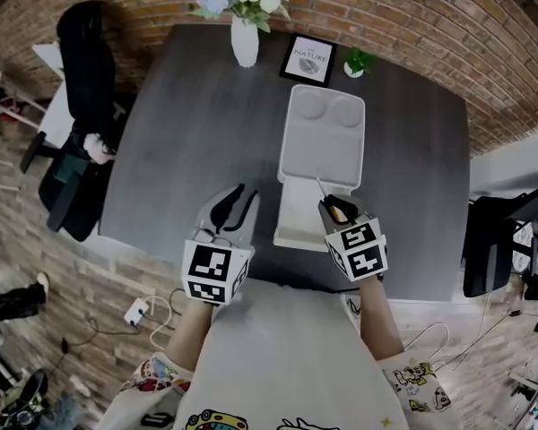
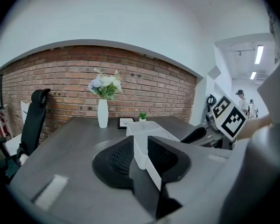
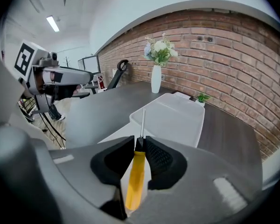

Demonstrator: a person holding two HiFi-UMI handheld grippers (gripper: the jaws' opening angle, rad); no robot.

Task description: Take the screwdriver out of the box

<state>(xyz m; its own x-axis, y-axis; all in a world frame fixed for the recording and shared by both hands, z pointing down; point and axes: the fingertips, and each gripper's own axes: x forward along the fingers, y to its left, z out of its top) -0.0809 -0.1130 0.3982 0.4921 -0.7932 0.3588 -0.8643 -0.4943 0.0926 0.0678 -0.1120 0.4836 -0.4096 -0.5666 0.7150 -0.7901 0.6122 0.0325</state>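
An open white box (image 1: 321,141) lies on the dark grey table (image 1: 179,133), its lid folded back toward the wall. My right gripper (image 1: 330,206) hovers over the box's near end, shut on a screwdriver (image 3: 135,181) with a yellow handle. The thin metal shaft sticks out past the fingertips, above the white box (image 3: 177,115). My left gripper (image 1: 236,202) is just left of the box with its jaws apart and nothing gripped. In the left gripper view the box (image 2: 147,129) shows through the gap of that gripper (image 2: 140,148).
A white vase of flowers (image 1: 245,38), a framed card (image 1: 308,59) and a small potted plant (image 1: 357,61) stand at the table's far edge by the brick wall. A black office chair (image 1: 81,106) is at the left, another chair (image 1: 493,240) at the right.
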